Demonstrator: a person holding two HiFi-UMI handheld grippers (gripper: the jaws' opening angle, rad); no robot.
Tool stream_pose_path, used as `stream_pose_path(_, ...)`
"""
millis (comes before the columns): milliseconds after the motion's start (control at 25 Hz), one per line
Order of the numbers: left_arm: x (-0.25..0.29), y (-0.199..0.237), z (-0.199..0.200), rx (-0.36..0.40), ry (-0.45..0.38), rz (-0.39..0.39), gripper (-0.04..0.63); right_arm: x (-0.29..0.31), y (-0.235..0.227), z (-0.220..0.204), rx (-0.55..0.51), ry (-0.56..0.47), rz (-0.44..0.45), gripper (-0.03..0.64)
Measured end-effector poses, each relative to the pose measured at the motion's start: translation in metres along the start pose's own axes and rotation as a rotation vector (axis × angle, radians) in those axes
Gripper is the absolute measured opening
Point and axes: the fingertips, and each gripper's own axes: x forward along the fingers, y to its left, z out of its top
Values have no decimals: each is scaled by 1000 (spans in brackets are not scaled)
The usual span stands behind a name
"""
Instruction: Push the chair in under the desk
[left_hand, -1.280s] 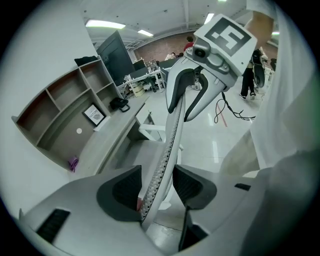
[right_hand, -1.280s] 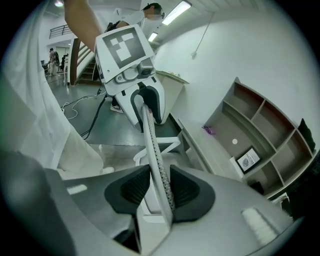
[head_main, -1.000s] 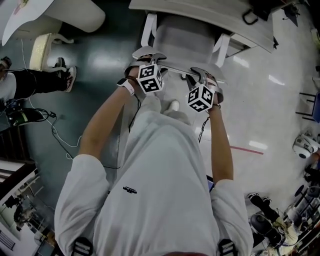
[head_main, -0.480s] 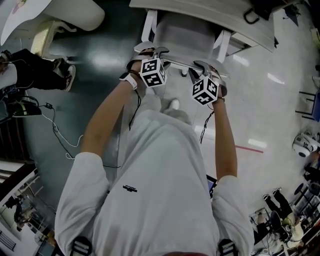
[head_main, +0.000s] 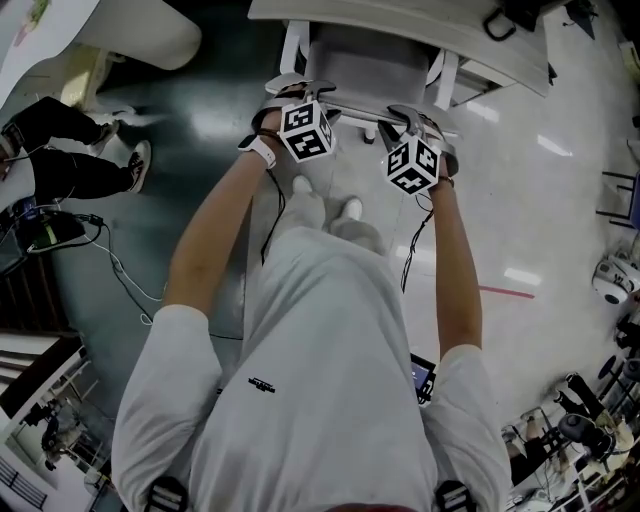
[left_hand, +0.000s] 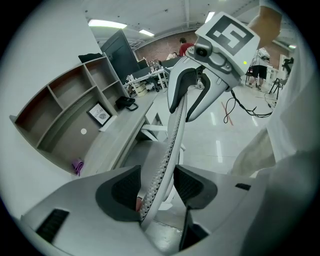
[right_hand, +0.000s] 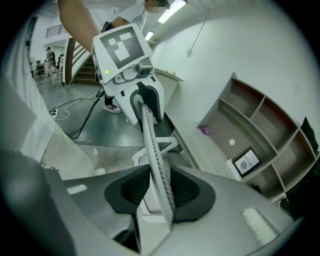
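The grey-white chair (head_main: 370, 62) stands at the top of the head view, its seat partly under the pale desk (head_main: 400, 18). Both grippers sit on the top rim of its backrest (head_main: 360, 120). My left gripper (head_main: 288, 92) holds the left end; in its own view the backrest (left_hand: 172, 125) runs slantwise between the pads of the left gripper (left_hand: 157, 185), with gaps beside it, so the jaws stand open. My right gripper (head_main: 420, 120) has the right end; there the backrest (right_hand: 152, 145) is pinched between the pads of the right gripper (right_hand: 159, 190).
A wooden shelf unit (right_hand: 270, 130) with a framed card stands on the desktop (right_hand: 210, 150). A person's legs (head_main: 70, 150) and floor cables (head_main: 120, 270) are at the left. My own shoes (head_main: 345, 210) are just behind the chair. Equipment (head_main: 600, 420) clutters the lower right.
Both grippers and the chair have moved up the head view toward the desk, and more of the seat is under it. The person's legs at the left have shifted.
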Motion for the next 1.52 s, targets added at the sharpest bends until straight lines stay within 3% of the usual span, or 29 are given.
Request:
stream_pose_path(1240,71,129,56,4,-28,96,209,59,-152,-11,-34,-5,-6,147)
stream_pose_path(1520,72,130,56,20,-39,113,208,61,-154,-9,-51,-16,-26,149)
